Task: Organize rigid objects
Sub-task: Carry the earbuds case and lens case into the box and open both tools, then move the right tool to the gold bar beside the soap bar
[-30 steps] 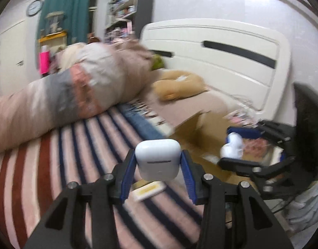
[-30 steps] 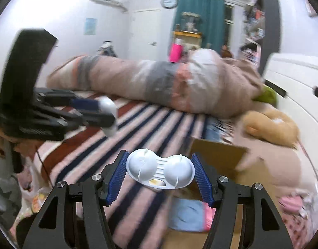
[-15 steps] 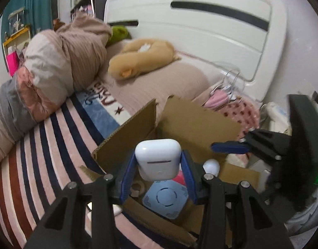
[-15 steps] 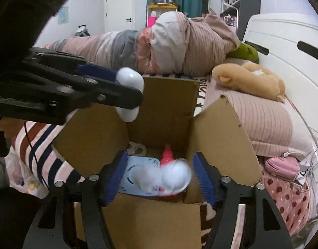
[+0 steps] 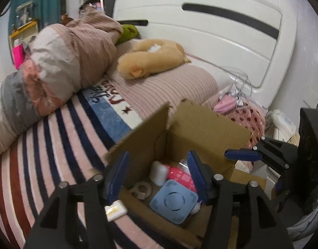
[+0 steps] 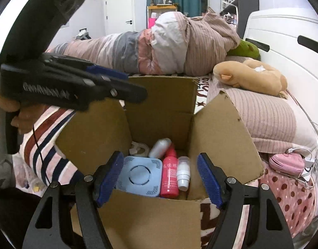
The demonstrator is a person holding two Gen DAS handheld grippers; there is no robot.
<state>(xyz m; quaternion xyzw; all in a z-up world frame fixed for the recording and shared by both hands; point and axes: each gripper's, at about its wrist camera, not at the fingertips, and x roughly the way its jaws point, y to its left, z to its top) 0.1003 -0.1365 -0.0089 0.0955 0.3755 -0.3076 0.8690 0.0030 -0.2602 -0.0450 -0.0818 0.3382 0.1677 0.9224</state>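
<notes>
Both tongs hang over the open cardboard box (image 6: pixel 163 97) on the bed, and both are spread apart with nothing between their blue pads. To the outer side of the left tongs (image 5: pixel 157 178), a small white-and-yellow item (image 5: pixel 115 210) lies on the striped blanket (image 5: pixel 55 145) just beside the box wall, so I'd judge it one piece not yet put away. Straight below and ahead of the left tongs, inside the box, sit a roll of tape (image 5: pixel 140 189), a white bottle (image 5: pixel 159 173) and a pale blue square device (image 5: pixel 173 204). From the right tongs (image 6: pixel 160 178), the same blue device lies just beyond the left pad, with a red bottle (image 6: pixel 169 176) beside it and a small white pump bottle (image 6: pixel 183 173) next to that, nearer the right pad. Farther right of those tongs, a pink pouch (image 6: pixel 287 164) with cables rests on the dotted cover, outside the box; whether it counts as part of the job I can't say. Most of the sorting looks done, with several things already boxed and at least that one stray left on the blanket.
</notes>
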